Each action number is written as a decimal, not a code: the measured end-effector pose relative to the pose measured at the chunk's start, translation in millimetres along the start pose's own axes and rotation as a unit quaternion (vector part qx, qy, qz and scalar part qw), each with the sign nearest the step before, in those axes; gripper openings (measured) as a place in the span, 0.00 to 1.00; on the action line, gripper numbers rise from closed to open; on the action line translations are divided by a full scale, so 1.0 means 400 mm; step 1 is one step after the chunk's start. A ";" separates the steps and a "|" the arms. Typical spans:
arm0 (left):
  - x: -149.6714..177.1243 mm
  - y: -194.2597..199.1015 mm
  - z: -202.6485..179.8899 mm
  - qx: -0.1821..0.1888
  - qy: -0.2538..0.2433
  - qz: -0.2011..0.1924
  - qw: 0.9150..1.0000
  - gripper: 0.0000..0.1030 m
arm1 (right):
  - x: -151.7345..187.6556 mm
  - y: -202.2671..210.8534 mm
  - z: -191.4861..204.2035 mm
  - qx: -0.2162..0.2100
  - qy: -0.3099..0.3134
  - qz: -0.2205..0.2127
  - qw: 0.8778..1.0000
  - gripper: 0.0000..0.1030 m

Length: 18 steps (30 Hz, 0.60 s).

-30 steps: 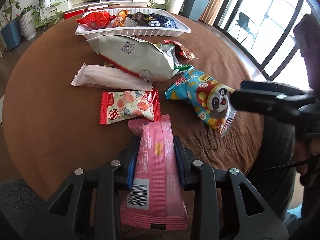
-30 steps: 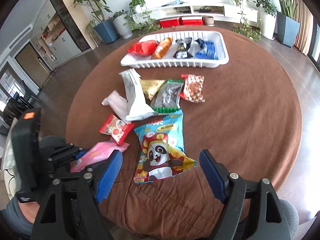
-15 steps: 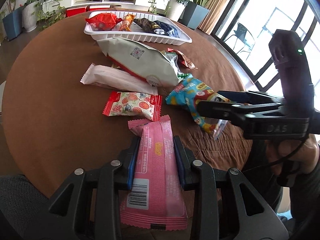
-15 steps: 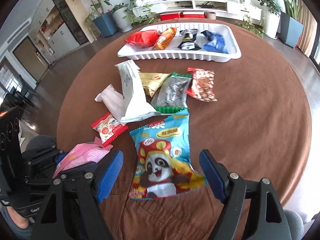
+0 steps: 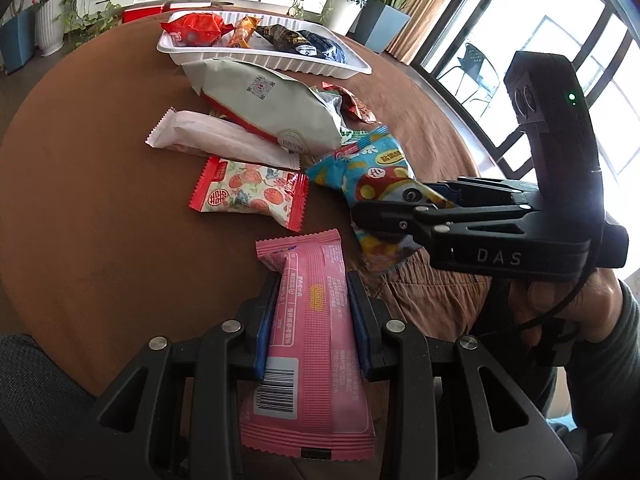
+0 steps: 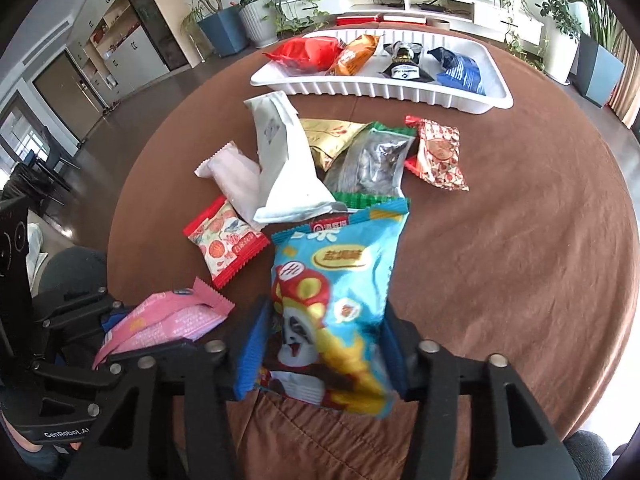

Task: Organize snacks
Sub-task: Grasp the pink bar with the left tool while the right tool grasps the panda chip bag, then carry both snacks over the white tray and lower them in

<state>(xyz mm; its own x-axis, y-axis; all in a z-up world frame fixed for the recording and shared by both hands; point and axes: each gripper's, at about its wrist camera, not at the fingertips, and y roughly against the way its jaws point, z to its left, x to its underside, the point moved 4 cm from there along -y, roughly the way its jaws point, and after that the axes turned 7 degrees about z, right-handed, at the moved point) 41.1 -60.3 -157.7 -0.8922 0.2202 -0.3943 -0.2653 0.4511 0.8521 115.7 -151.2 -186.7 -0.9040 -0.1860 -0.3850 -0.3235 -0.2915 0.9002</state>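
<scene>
My left gripper (image 5: pixel 314 284) is shut on a pink snack packet (image 5: pixel 316 352), held just above the near edge of the round brown table (image 5: pixel 100 200). In the right wrist view, the jaws of my right gripper (image 6: pixel 326 312) are closing on a blue panda snack bag (image 6: pixel 336 264); its blue pads (image 6: pixel 250 344) touch both sides of the bag, which bulges between them. The bag's near end lies on the tablecloth. From the left wrist view the right gripper (image 5: pixel 360 214) reaches in over that bag (image 5: pixel 360 164). A white tray (image 6: pixel 400 90) with several snacks stands at the far side.
Loose packets lie mid-table: a big white bag (image 6: pixel 284 160), a pale bar (image 6: pixel 236 176), a red-edged packet (image 6: pixel 226 246), a gold one (image 6: pixel 328 140), a green-edged clear one (image 6: pixel 376 160), a red patterned one (image 6: pixel 440 156). Bare cloth (image 6: pixel 520 240) spreads to the right.
My right gripper came forward and down over the panda bag and its jaws narrowed from wide open onto the bag's sides. The left gripper kept still with the pink packet.
</scene>
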 end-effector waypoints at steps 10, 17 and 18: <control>0.005 0.007 -0.005 0.012 -0.002 -0.002 1.000 0.29 | 0.015 0.028 -0.014 -0.026 -0.013 -0.017 0.999 0.35; -0.004 0.026 0.000 0.024 0.003 -0.010 1.000 0.29 | 0.038 0.071 -0.043 -0.047 -0.040 -0.033 0.998 0.35; -0.006 0.032 0.002 0.024 0.004 -0.013 1.000 0.29 | 0.041 0.081 -0.051 -0.052 -0.047 -0.037 0.997 0.35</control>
<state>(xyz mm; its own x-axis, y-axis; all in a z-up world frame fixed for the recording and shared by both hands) 40.1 -54.4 -146.2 -0.8882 0.2017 -0.4128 -0.2697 0.4983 0.8240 96.2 -183.0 -168.1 -0.9024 -0.0719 -0.4248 -0.3646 -0.3977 0.8420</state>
